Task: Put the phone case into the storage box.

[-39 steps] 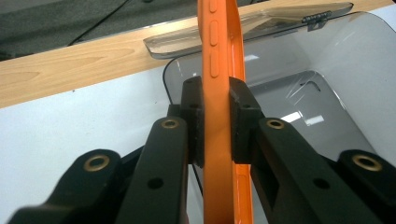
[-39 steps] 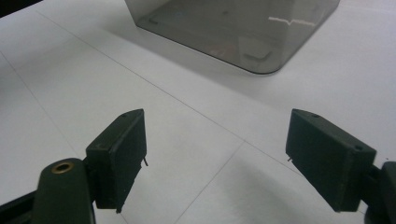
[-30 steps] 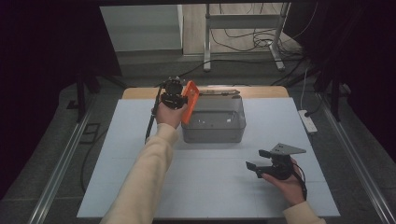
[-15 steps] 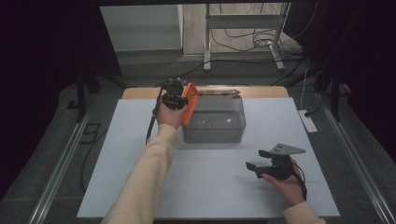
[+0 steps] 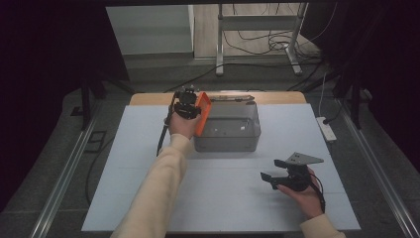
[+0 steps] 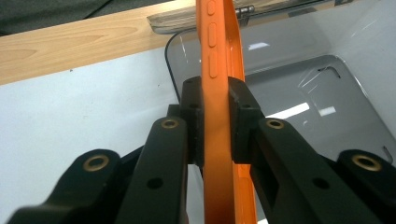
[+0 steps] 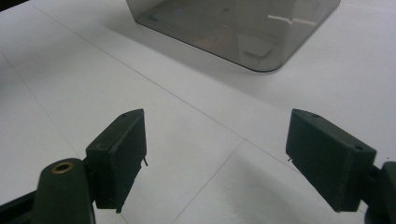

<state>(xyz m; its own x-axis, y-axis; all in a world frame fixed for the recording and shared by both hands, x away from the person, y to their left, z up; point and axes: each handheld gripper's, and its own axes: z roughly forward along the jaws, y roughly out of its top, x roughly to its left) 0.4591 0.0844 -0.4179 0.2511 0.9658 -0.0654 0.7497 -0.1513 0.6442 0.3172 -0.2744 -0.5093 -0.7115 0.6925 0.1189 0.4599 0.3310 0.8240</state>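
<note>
An orange phone case (image 5: pixel 202 113) stands on edge over the left rim of a smoky clear plastic box (image 5: pixel 229 130). My left gripper (image 5: pixel 188 109) is shut on the orange phone case (image 6: pixel 218 93), whose side buttons face the camera, above the box (image 6: pixel 299 88). My right gripper (image 5: pixel 273 169) rests low over the white table at the front right, open, with nothing between its fingers. In the right gripper view the right gripper (image 7: pixel 215 158) points toward the box (image 7: pixel 233 28), well short of it.
The white tabletop (image 5: pixel 124 163) spreads around the box. A wooden strip (image 5: pixel 148 98) runs along the far edge with a clear lid-like piece (image 5: pixel 233 97) lying on it. A power strip (image 5: pixel 327 129) lies at the right edge.
</note>
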